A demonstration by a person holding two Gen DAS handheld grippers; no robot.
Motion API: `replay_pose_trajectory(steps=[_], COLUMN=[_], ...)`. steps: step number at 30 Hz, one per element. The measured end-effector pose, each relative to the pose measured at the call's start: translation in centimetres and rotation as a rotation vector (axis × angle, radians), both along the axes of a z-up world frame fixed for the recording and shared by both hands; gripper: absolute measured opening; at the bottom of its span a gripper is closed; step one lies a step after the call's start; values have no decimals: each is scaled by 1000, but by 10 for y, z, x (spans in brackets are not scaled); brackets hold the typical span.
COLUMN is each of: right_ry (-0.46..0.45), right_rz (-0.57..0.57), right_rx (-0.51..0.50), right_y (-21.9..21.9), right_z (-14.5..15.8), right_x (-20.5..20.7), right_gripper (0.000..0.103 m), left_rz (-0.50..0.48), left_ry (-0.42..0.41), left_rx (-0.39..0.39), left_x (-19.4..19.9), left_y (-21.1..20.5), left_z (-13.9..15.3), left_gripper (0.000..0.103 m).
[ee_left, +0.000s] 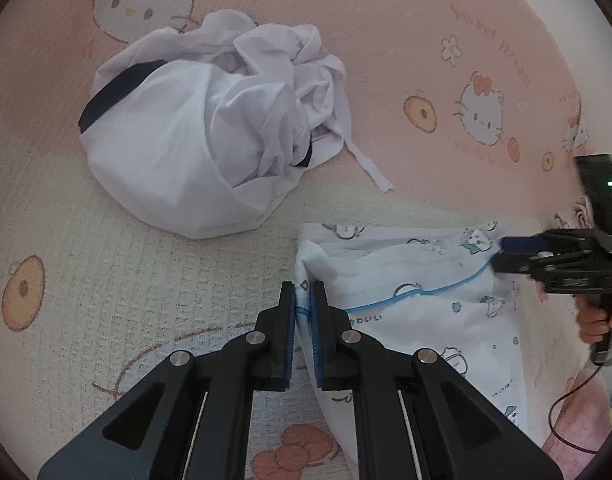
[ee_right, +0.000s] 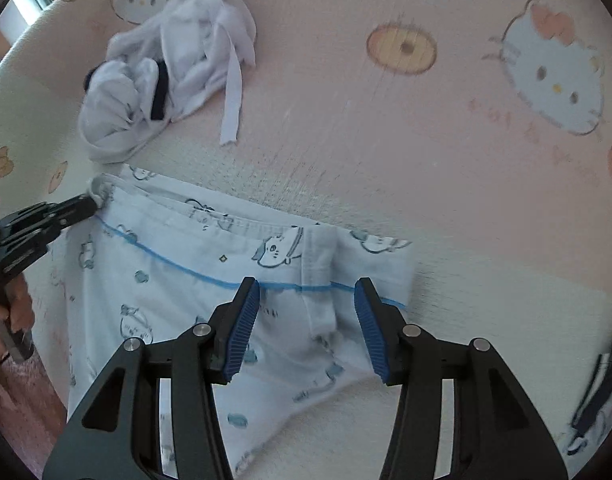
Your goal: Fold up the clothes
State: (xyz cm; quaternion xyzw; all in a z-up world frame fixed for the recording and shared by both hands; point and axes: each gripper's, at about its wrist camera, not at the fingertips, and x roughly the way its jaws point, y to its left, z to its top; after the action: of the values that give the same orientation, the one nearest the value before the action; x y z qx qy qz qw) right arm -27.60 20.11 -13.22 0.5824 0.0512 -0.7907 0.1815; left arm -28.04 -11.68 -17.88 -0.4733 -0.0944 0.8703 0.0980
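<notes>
Printed shorts (ee_right: pixel 178 280) pinched by left tongs (ee_left: pixel 304 292), right tongs (ee_right: pixel 307 286) apart.

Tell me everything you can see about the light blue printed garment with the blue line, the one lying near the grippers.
The printed garment is thin, soft cloth, pale blue-white, with small cartoon animals and one bright blue piping line across it. It lies partly folded and wrinkled on the pink cartoon-cat blanket, in front of a crumpled white garment. The left gripper is shut on one edge, at the piping. The right gripper hangs open above the other end, a folded strip between its jaws, pads not pressing.
</notes>
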Motion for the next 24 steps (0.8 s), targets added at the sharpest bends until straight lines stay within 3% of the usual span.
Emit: replay_pose_trajectory(steps=[1,2,5,8,11,14,18,21,22,23,24], right_ry=[-17,-34,-1,60,110,87,35,11,16,21,27], right_rz=[-6,-11,-9,-11,-71,-162,-207,-249,-254,-259,-263], right_rx=[-16,-32,-65,-50,-71,-137,-16,-31,-44,-58,-71], right_y=[0,1,3,9,32,58,45,52,53,54,55], right_z=[-4,-7,-4,9,28,37,-1,-10,-3,4,12], right_x=[-2,-5,4,19,29,18,-10,-19,-19,-18,-18], right_gripper=[49,31,12,9,9,9,11,25,39,45,46], left_rz=[-4,-4,2,20,-7,-36,-3,25,27,23,8], left_ry=[-3,-7,-7,18,50,35,-60,-45,-29,-12,-9], left_rx=[0,-1,5,116,169,79,11,37,49,66,88], left_x=[0,0,0,0,-11,-29,-44,-45,-44,-44,-44], left_y=[0,0,-1,-6,1,15,9,-1,-3,-5,-5], left_z=[-1,-2,-2,11,24,18,-11,-5,0,6,9], left_gripper=[8,8,8,8,8,8,7,7,8,9,17])
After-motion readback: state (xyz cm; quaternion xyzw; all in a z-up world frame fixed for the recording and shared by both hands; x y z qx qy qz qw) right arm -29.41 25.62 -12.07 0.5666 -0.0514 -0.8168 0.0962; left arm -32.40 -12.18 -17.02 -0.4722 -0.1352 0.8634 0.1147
